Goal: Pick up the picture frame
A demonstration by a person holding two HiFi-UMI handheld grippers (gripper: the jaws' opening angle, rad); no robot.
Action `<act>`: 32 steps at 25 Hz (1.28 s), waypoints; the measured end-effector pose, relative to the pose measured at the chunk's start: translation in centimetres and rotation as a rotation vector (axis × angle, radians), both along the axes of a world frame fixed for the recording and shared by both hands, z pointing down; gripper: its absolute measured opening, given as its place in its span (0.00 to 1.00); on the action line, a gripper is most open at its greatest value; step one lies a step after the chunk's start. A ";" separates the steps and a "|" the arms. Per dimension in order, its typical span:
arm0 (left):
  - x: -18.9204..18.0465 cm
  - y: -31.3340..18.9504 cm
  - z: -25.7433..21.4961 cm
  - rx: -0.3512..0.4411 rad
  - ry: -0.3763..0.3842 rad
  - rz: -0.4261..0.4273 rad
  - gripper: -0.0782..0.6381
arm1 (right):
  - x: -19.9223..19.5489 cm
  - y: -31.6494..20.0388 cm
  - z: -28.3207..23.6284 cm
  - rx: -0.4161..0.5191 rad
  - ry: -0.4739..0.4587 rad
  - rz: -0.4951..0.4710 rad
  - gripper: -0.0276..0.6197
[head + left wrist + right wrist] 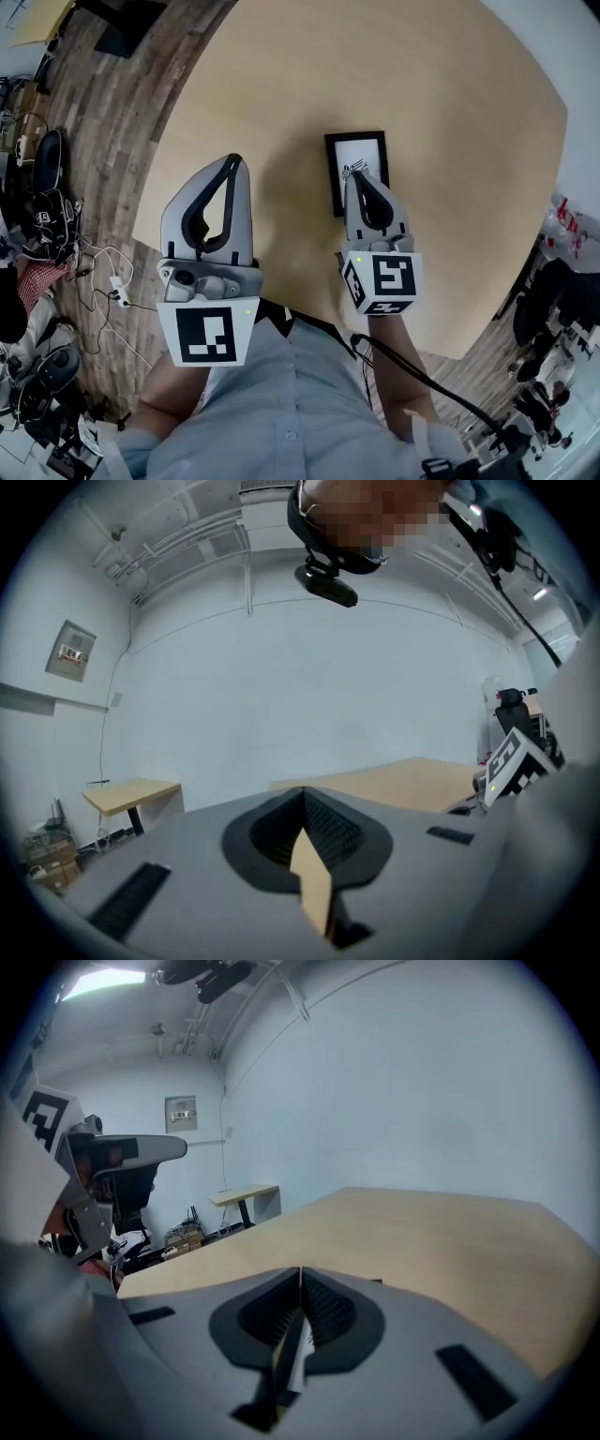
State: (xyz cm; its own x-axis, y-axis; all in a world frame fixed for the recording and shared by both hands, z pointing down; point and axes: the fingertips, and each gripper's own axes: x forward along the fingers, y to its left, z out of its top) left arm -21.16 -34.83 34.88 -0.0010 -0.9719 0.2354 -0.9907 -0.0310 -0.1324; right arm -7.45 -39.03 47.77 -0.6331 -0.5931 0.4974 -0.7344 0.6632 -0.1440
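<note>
A black picture frame [356, 155] holding a white sheet with a small drawing lies flat on the round light-wood table [422, 84]. My right gripper [360, 176] is shut, and its tip hangs over the frame's near half, hiding that part. In the right gripper view the jaws [300, 1271] meet at the tip, and a black-and-white sliver of the frame [293, 1358] shows through the slot below them. My left gripper [234, 161] is also shut. It sits over bare table left of the frame and holds nothing [303, 794].
The table's near edge runs just under both gripper bodies. Cables and gear [56, 234] lie on the wooden floor to the left. A small desk [131, 794] stands by the far wall. More equipment [553, 309] crowds the right side.
</note>
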 end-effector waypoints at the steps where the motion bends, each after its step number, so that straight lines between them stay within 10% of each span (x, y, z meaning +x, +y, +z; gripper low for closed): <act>1: -0.5 -0.2 0.5 -0.010 0.000 -0.001 0.11 | -0.2 -0.1 0.8 -0.021 0.011 0.003 0.05; 20: -4.0 -3.0 5.3 -0.066 0.072 -0.004 0.11 | -1.0 0.0 8.3 -0.226 0.325 -0.020 0.19; 32: -3.6 -2.6 4.7 -0.058 0.065 0.005 0.11 | -1.7 0.7 8.4 -0.233 0.349 -0.040 0.13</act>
